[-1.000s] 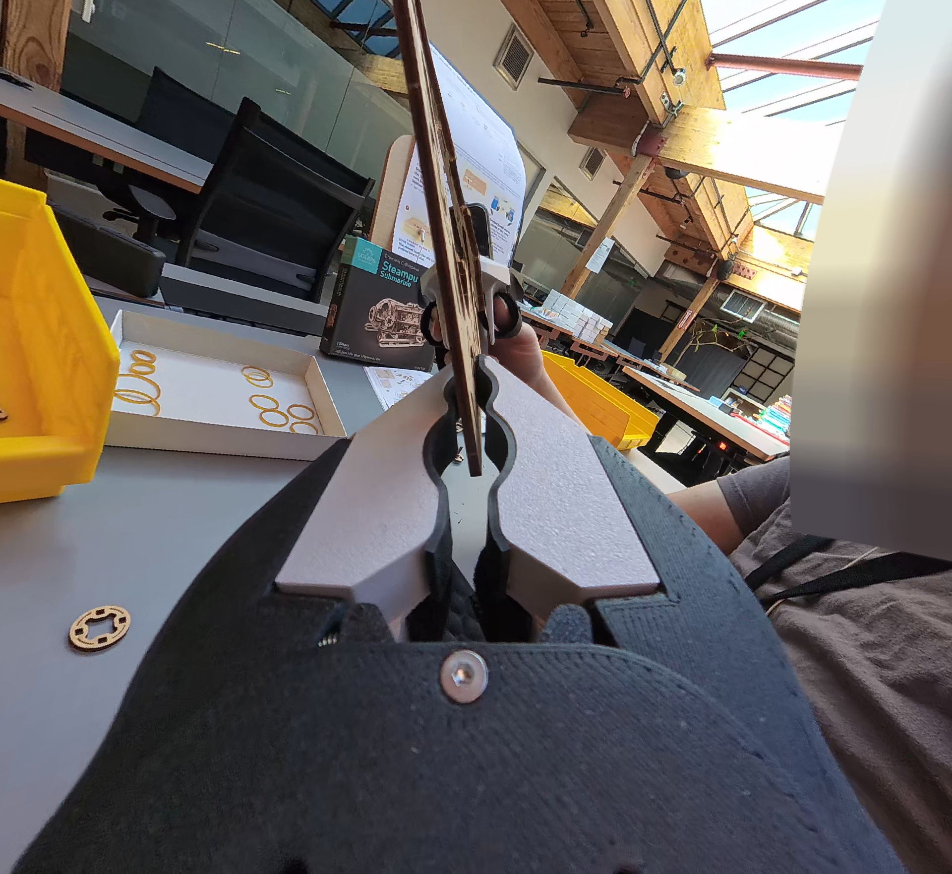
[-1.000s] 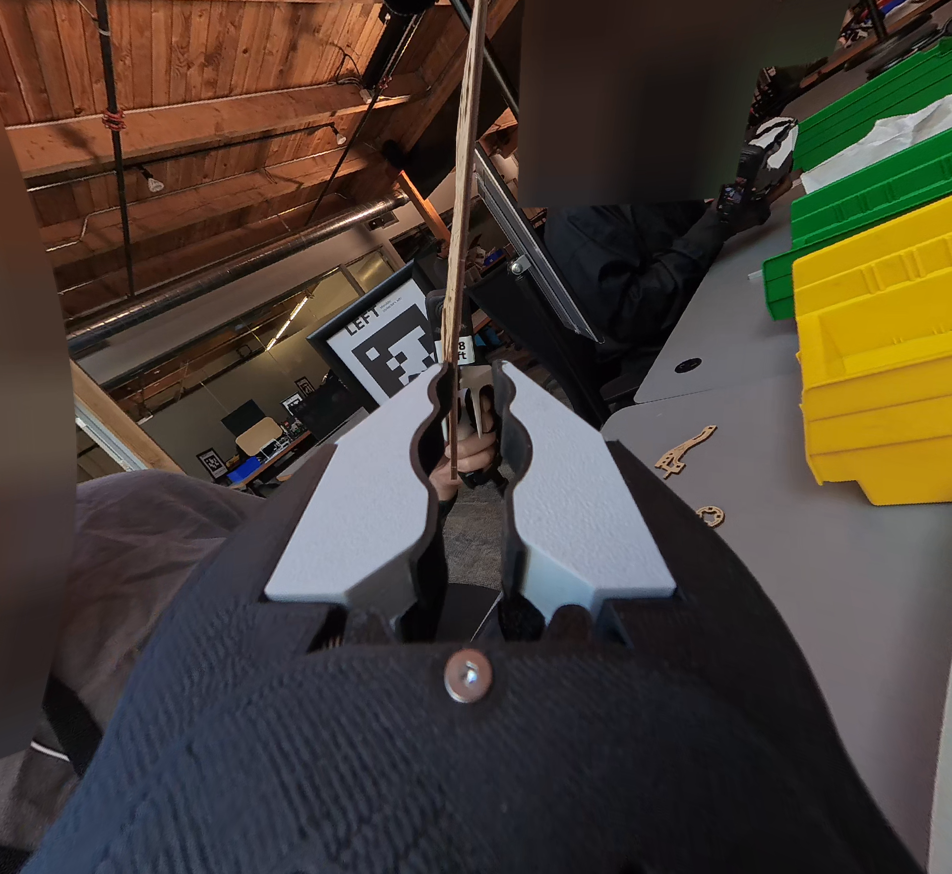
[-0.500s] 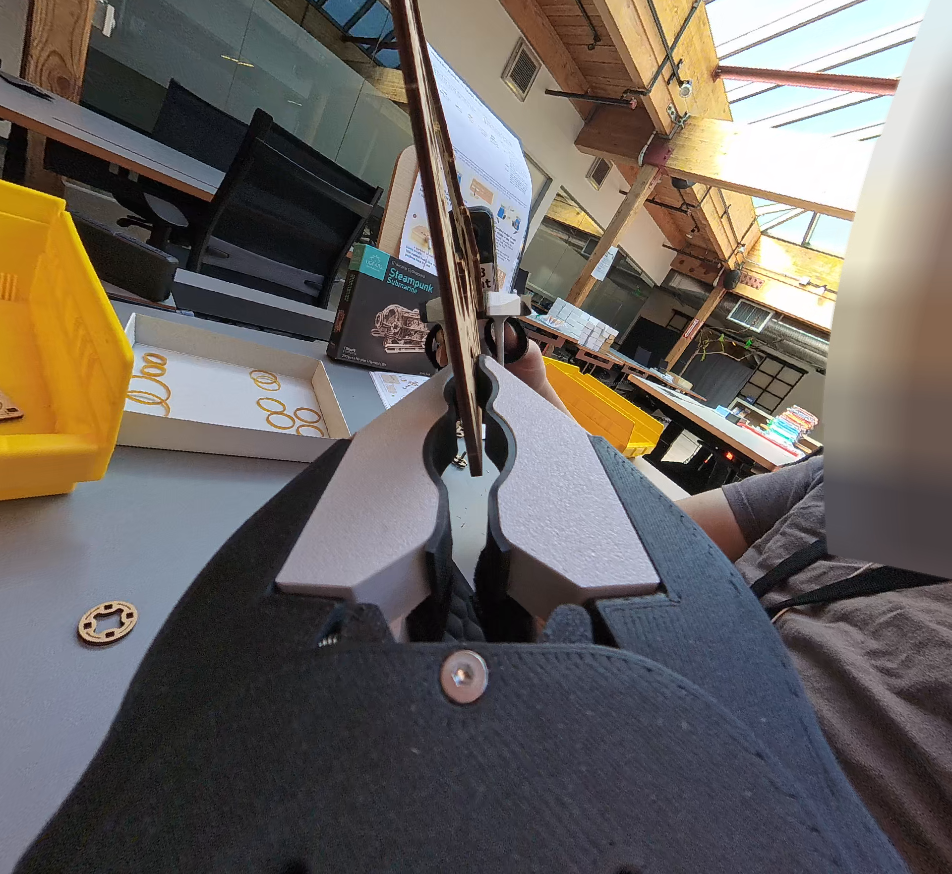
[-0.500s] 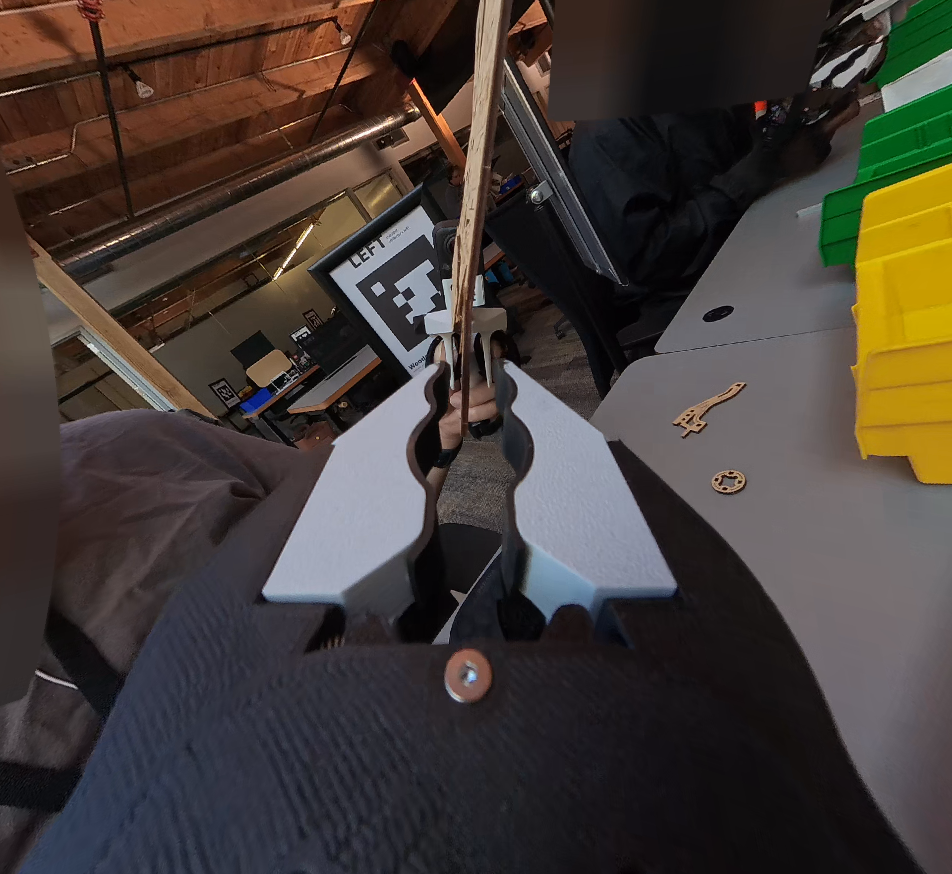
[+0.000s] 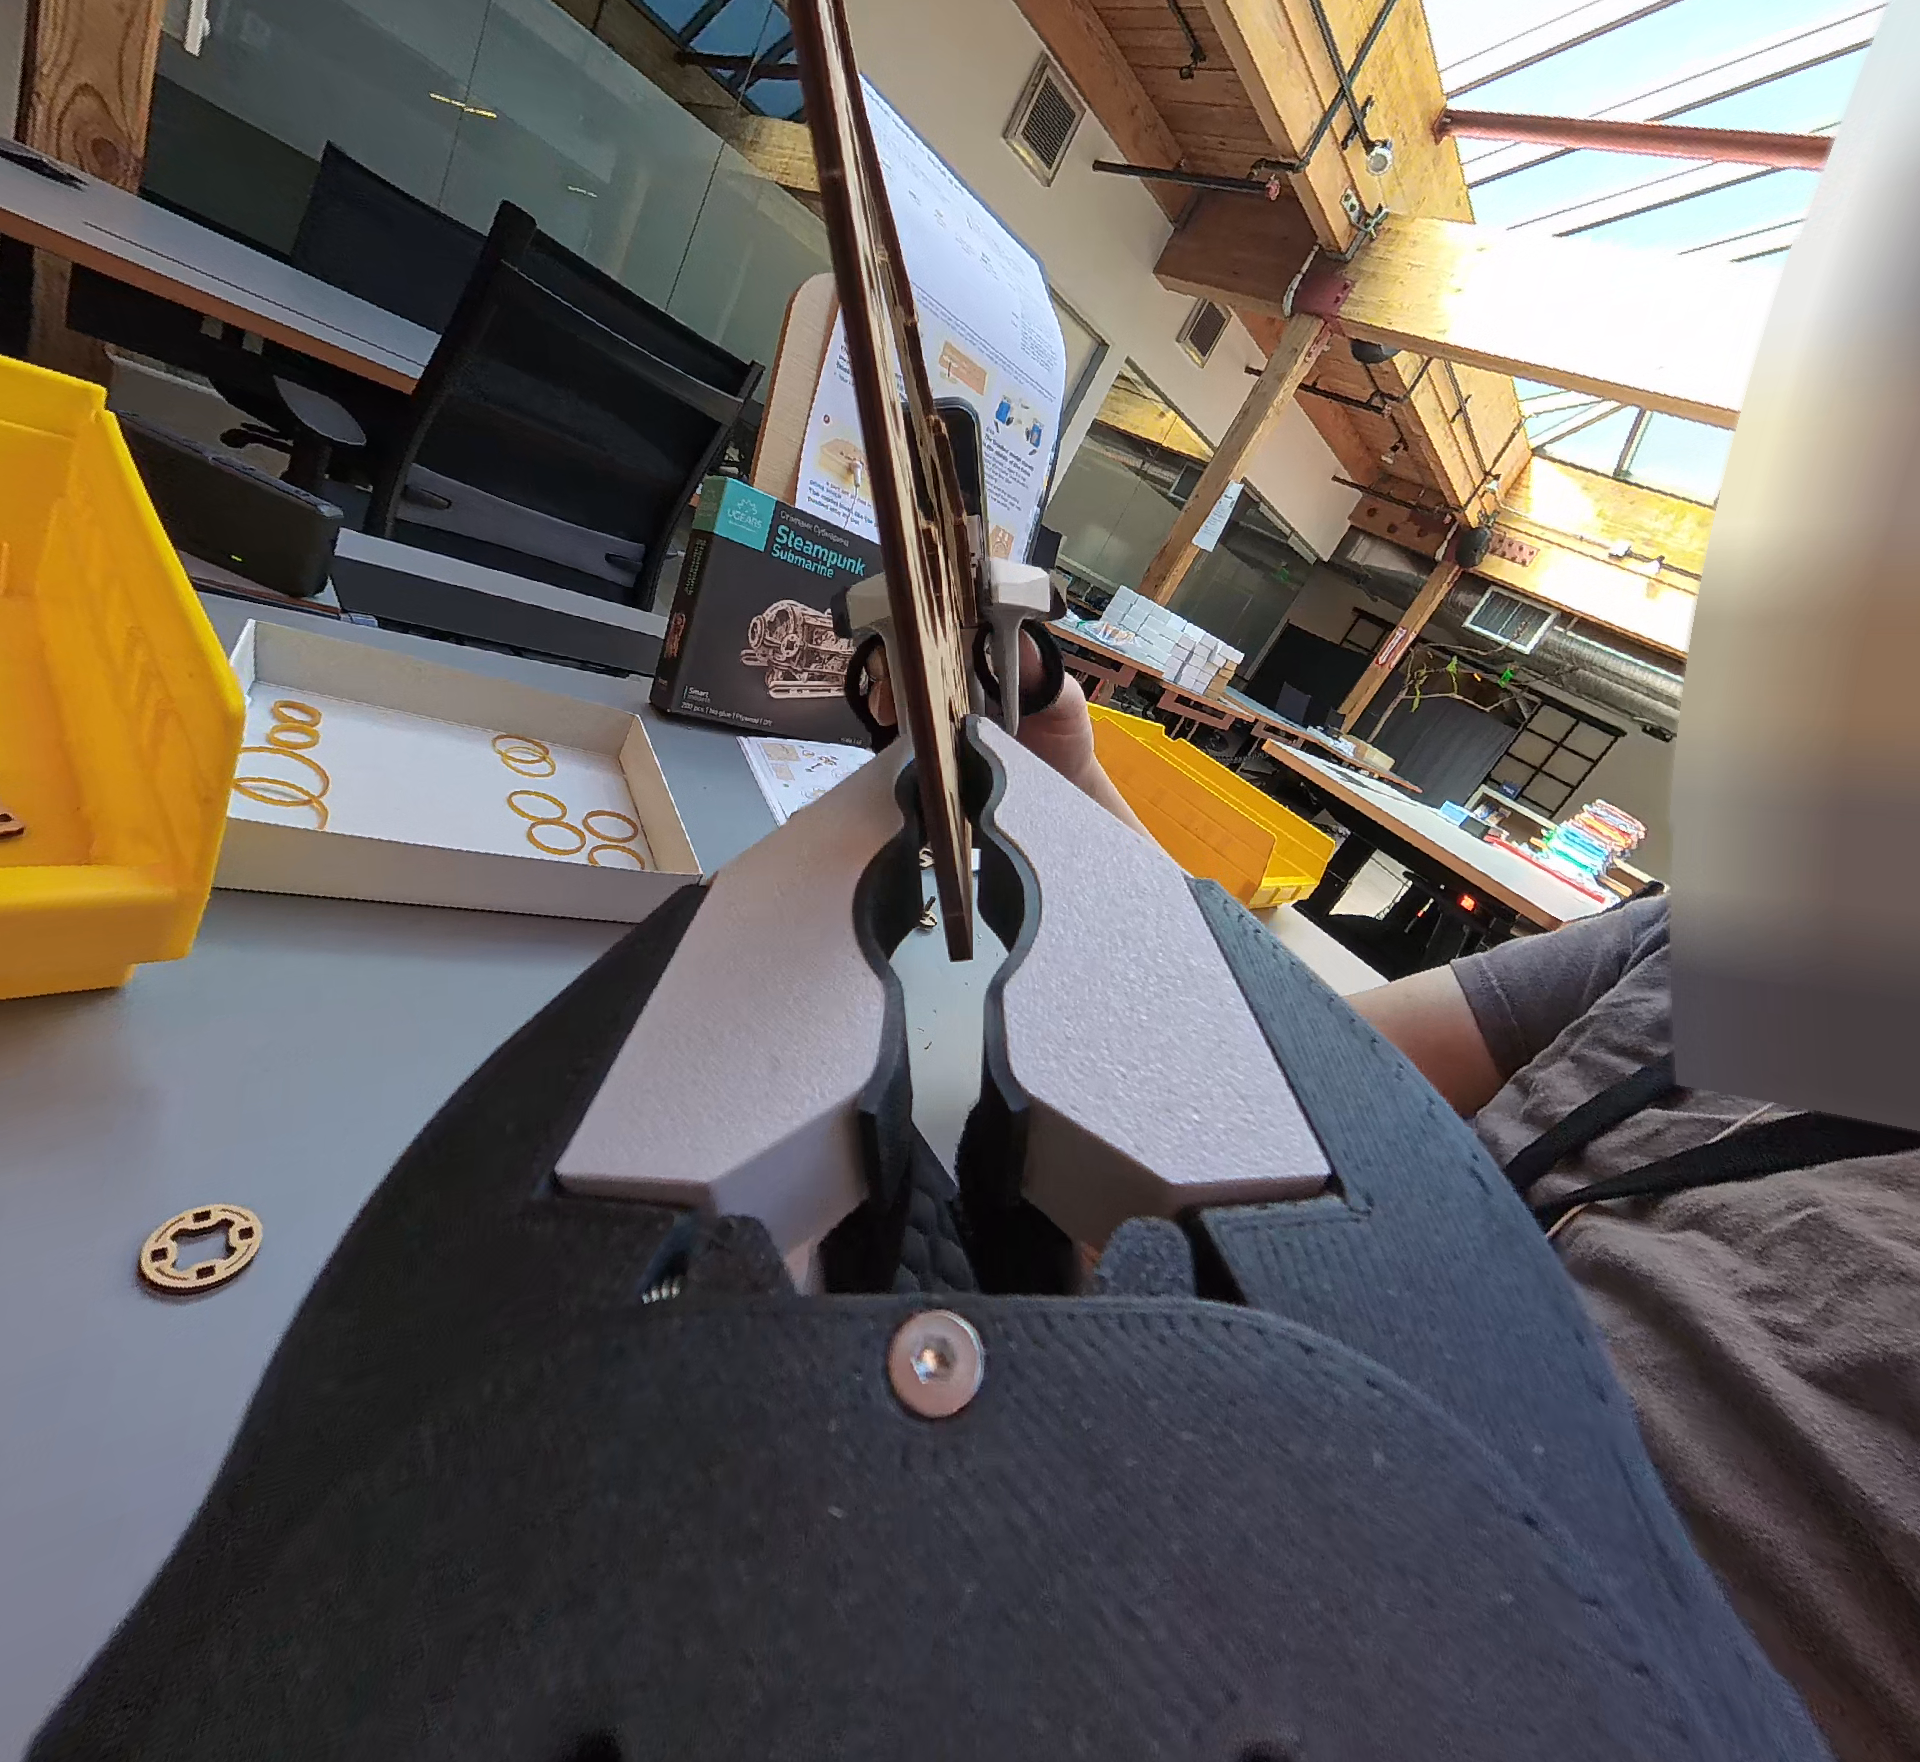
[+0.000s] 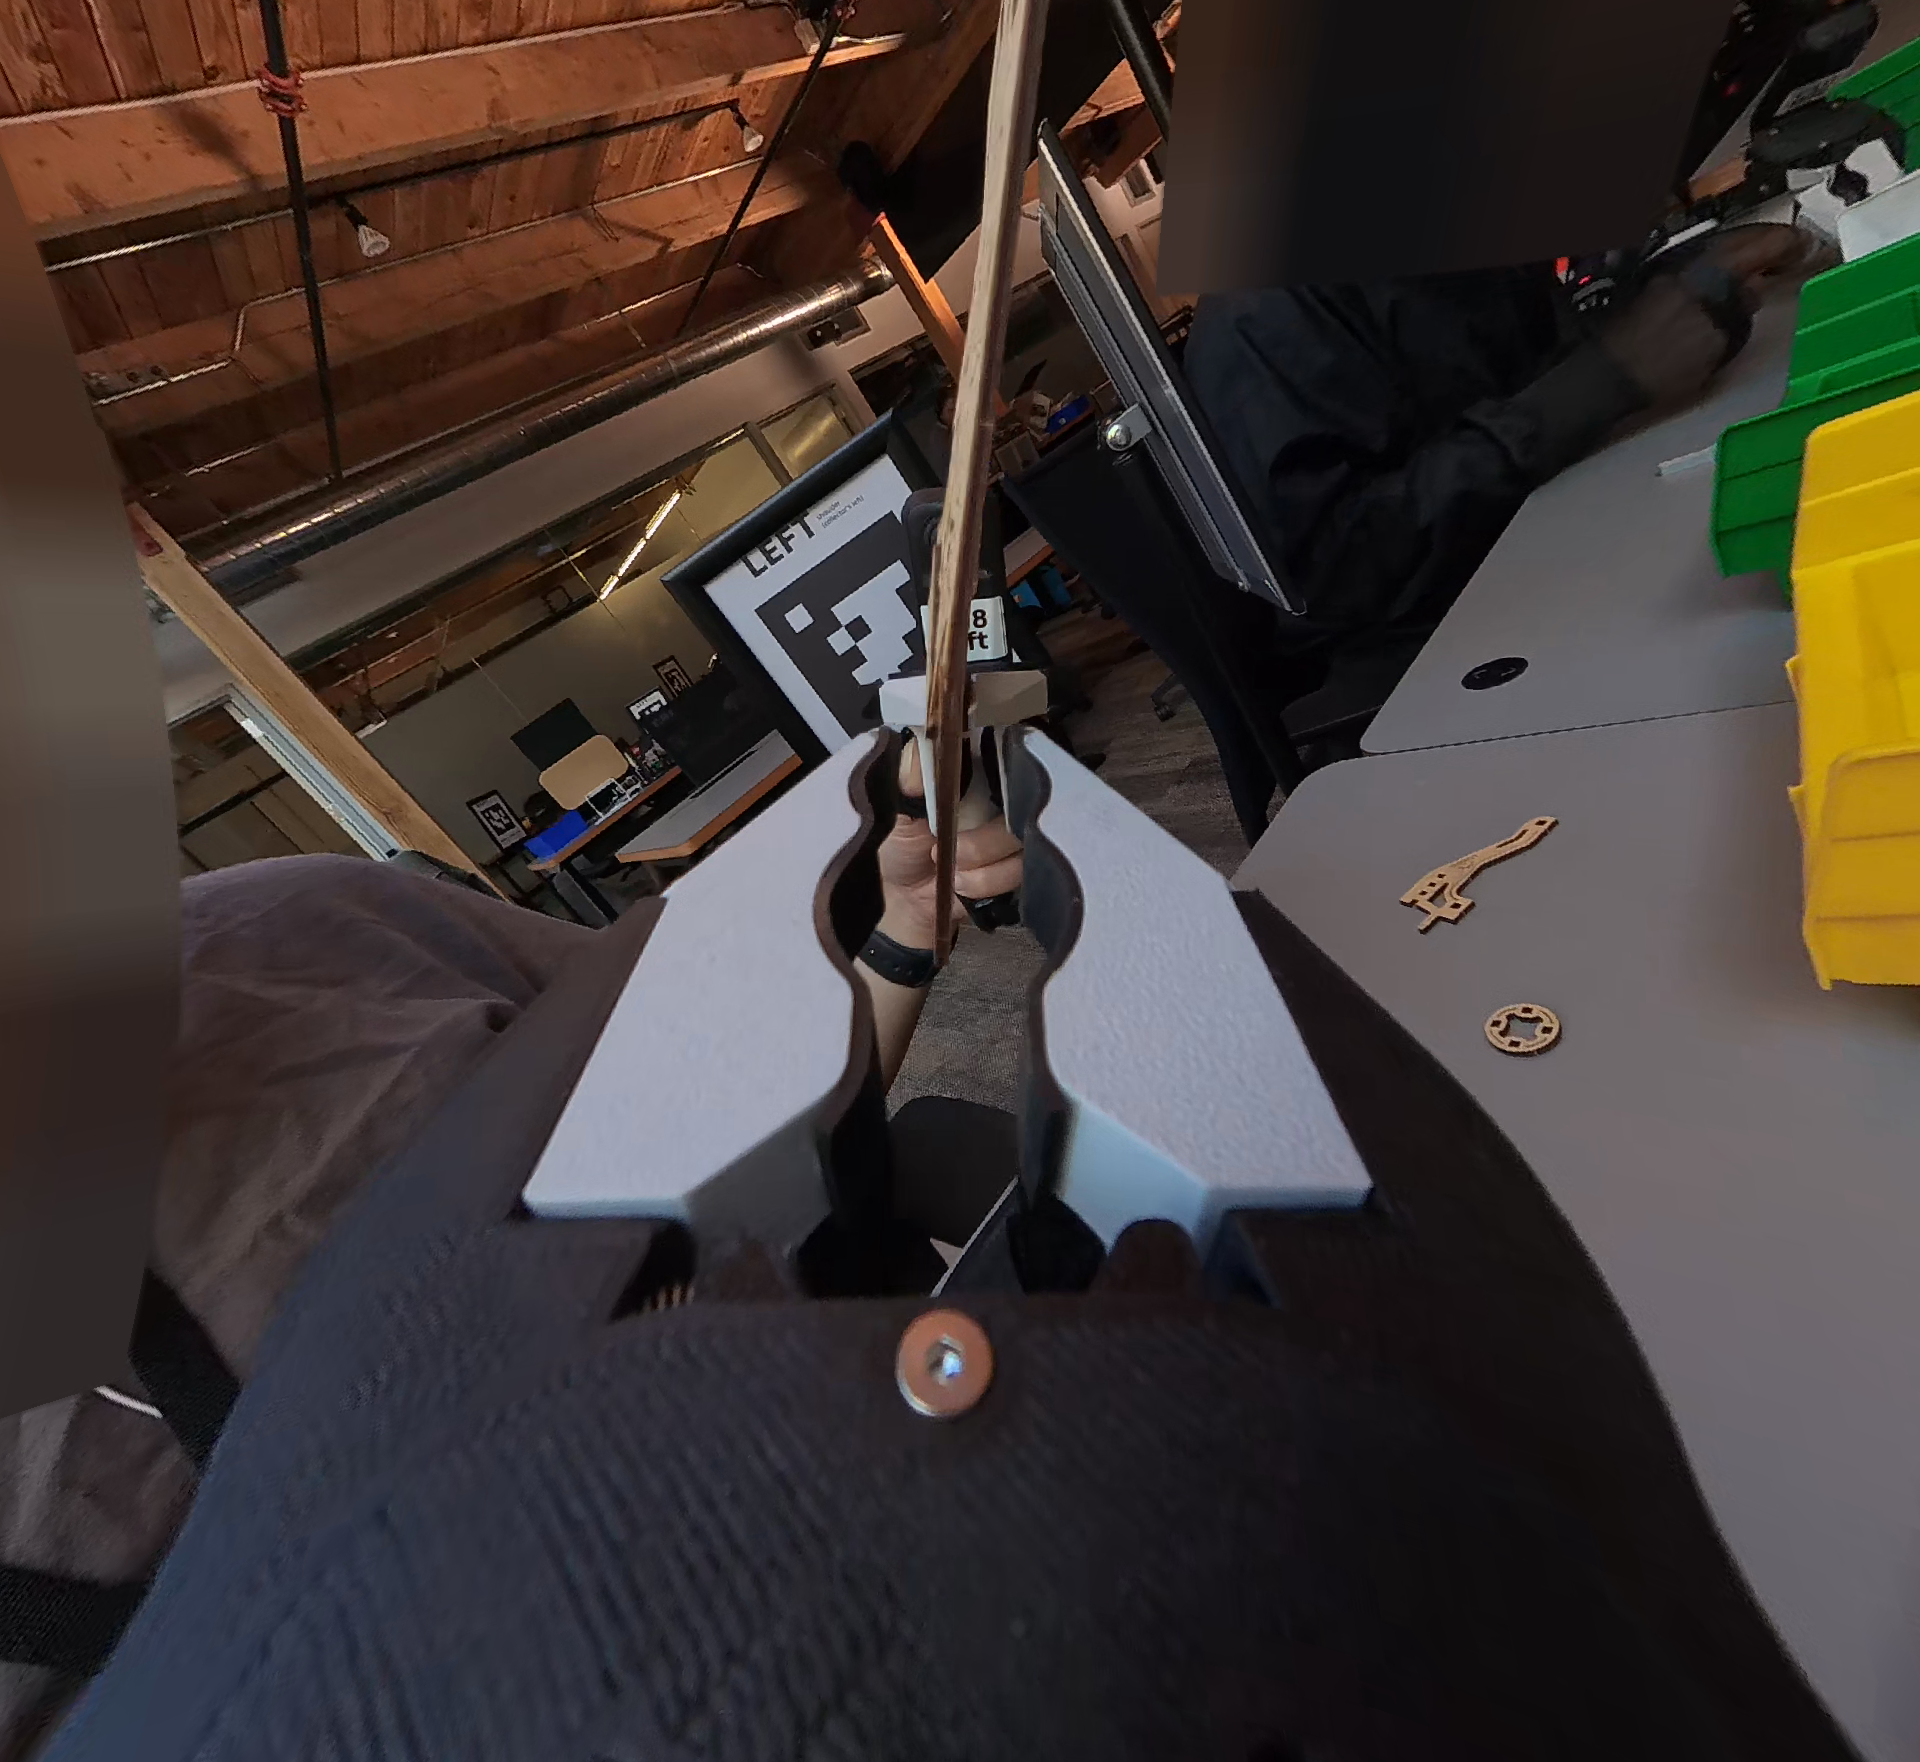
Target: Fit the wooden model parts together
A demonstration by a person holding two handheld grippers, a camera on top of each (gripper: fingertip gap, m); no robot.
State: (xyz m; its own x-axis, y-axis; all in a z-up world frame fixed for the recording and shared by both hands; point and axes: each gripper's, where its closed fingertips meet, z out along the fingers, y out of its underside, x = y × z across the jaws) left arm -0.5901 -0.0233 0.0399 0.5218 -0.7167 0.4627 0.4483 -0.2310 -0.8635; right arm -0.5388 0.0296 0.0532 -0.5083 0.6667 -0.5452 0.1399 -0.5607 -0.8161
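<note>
A thin dark wooden sheet (image 5: 883,341) stands edge-on, held up in the air above the grey table (image 5: 312,1037). My left gripper (image 5: 943,756) is shut on its lower end. In the right wrist view the sheet (image 6: 997,258) runs up between the fingers of my right gripper (image 6: 951,756), whose jaws stand apart on either side of it. The two grippers face each other across the sheet: the right one shows in the left wrist view (image 5: 945,611), and the left one shows in the right wrist view (image 6: 961,699).
A round wooden disc (image 5: 201,1247) (image 6: 1522,1027) and a flat bracket part (image 6: 1475,873) lie on the table. Yellow bins (image 5: 94,673) (image 6: 1860,694), green bins (image 6: 1818,424), a white tray with rubber bands (image 5: 436,777) and the kit box (image 5: 769,611) stand around. Another person (image 6: 1455,424) sits at the table. The tips of one gripper are about 8 cm away from the tips of the other.
The right gripper has turned and shifted along the sheet, so the bins and loose parts slid right in its view; its jaws stand slightly wider. The left gripper keeps its hold.
</note>
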